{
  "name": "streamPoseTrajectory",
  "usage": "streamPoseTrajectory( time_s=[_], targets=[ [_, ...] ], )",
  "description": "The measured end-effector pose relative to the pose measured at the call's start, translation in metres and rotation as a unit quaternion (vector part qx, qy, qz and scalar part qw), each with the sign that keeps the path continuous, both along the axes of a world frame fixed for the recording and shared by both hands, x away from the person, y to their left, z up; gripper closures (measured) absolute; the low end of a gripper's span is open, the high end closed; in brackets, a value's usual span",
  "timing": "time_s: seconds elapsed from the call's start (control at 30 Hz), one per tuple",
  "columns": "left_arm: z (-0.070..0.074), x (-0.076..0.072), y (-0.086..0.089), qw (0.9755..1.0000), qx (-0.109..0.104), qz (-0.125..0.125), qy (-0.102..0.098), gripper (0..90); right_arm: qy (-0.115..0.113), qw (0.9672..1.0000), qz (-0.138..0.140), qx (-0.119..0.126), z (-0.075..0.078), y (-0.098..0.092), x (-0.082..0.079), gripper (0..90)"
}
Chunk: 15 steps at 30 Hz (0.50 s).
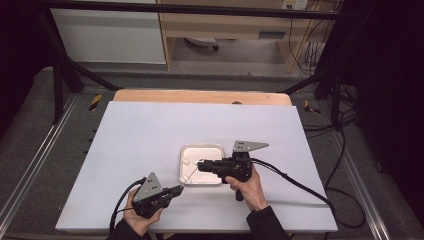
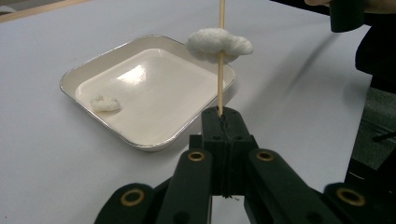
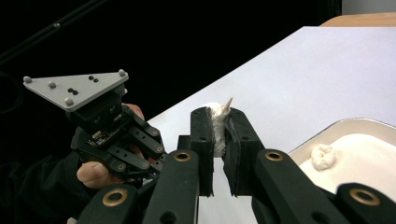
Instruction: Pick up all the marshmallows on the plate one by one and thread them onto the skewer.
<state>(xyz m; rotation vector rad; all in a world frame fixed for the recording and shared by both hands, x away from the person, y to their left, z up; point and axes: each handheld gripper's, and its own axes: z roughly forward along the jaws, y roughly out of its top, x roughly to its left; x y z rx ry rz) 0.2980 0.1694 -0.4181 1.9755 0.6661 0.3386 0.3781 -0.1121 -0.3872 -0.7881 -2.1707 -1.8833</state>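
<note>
Threading is the step in hand, by the look of it: a thin wooden skewer [image 2: 221, 60] stands up from the left gripper [image 2: 223, 122], whose jaws are pressed fully together on its lower end, and a white cotton ball [image 2: 219, 43] sits impaled partway along the stick. In the right gripper view the right gripper [image 3: 219, 135] has its jaws closed to a narrow gap on that same cotton ball, with the skewer's pointed tip poking out just above the wad. The piece is held over the near edge of the white tray [image 1: 216, 148], which lies on the white table [image 1: 150, 130]. A second cotton ball [image 2: 105, 103] rests loose in the tray's far corner.

Next, judging from this, the right jaws must slide the wad further down while the left holds the stick steady and straight.

Counted: one skewer, two cotton balls, one tray, two grippers.
</note>
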Motion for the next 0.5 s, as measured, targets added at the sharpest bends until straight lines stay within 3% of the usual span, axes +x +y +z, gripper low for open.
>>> streamPoseTrajectory(
  time_s=[0.03, 0.1, 0.13, 0.17, 0.23, 0.4, 0.5],
  targets=[
    [0.000, 0.000, 0.000, 1.0000, 0.002, -0.001, 0.000, 89.4, 0.001, 1.0000, 0.000, 0.000, -0.001, 0.001, 0.000, 83.3],
    [0.004, 0.000, -0.001, 0.9998, -0.019, -0.008, -0.001, 89.4, 0.012, 0.9998, 0.012, -0.013, -0.003, 0.003, -0.001, 83.1],
    [0.008, -0.001, -0.004, 0.9999, -0.001, 0.000, -0.016, 89.3, 0.018, 0.9990, 0.026, -0.031, -0.009, 0.009, -0.003, 82.7],
    [0.008, -0.002, -0.007, 0.9996, 0.012, 0.006, -0.024, 89.3, 0.020, 0.9988, 0.030, -0.031, -0.014, 0.014, -0.005, 82.8],
    [0.006, 0.000, -0.005, 0.9999, 0.002, 0.009, -0.007, 89.3, 0.015, 0.9991, 0.031, -0.024, -0.017, 0.017, -0.005, 82.6],
    [0.003, 0.003, -0.004, 1.0000, 0.003, 0.007, -0.002, 89.2, 0.020, 0.9991, 0.019, -0.032, -0.021, 0.020, -0.005, 80.6],
    [0.002, 0.004, -0.003, 1.0000, -0.004, 0.007, 0.001, 89.1, 0.011, 0.9991, 0.005, -0.040, -0.019, 0.018, -0.004, 71.6]
  ],
)
